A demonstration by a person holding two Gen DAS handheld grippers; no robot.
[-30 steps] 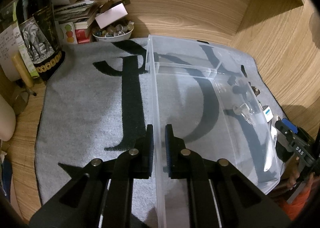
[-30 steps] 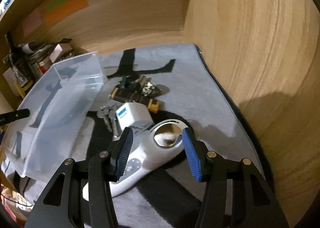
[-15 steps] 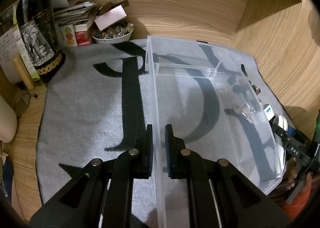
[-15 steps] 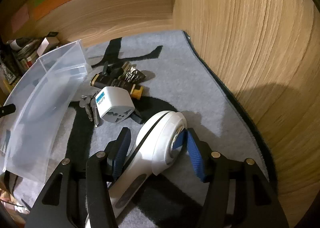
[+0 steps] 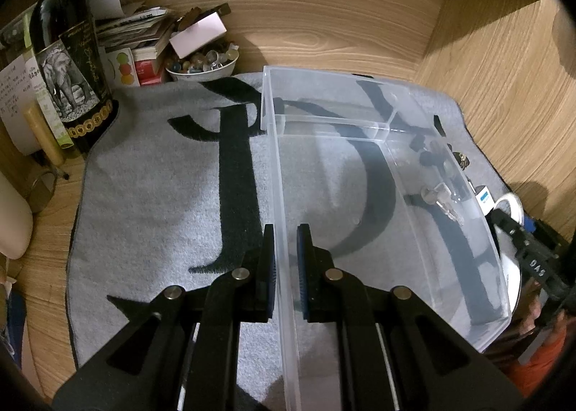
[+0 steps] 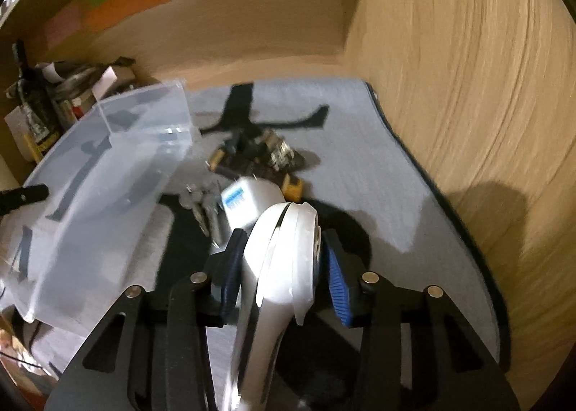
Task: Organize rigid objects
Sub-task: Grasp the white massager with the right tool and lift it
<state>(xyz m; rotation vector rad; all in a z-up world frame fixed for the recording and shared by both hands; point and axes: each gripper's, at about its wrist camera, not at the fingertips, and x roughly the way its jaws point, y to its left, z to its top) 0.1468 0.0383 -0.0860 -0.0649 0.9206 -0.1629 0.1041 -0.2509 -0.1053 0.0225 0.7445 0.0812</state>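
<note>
You can read "DAS" in white letters on the right hand-held gripper, seen just beyond the right wall of the clear plastic bin. Left of the bin, the dark bottle carries an elephant picture and gold script too small to read. The white adapter's blue label is blurred.

Home setting, a wood-grain desk nook or shelf alcove lit dimly. Grey towel with black lettering spread as a mat. Personal clutter at the back: dark wine bottle with elephant label, stacked papers and booklets, white bowl of small trinkets. Coloured sticky notes on the wall.
</note>
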